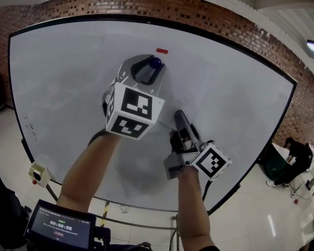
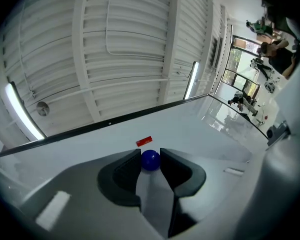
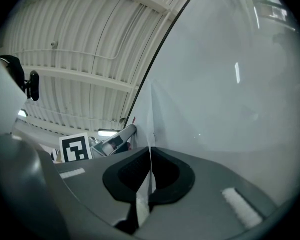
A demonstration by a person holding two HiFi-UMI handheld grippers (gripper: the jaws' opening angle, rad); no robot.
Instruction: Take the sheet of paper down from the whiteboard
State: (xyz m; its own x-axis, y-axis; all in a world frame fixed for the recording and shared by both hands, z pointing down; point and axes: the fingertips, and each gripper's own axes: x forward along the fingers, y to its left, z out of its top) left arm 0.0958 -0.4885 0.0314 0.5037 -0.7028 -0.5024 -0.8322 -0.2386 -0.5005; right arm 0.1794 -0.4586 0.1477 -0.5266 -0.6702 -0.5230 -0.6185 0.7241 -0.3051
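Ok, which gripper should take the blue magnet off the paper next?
Left. The left gripper has its jaws on the blue magnet; the right gripper is shut on the sheet of paper at its edge.

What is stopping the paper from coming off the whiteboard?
A blue magnet pins the sheet to the whiteboard. The left gripper is closed on that magnet; the right gripper pinches the sheet's edge.

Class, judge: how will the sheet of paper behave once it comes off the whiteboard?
Likely floppy: the sheet of paper looks blade-thin edge-on in the right gripper. Probably light: one small blue magnet seems to hold it up.
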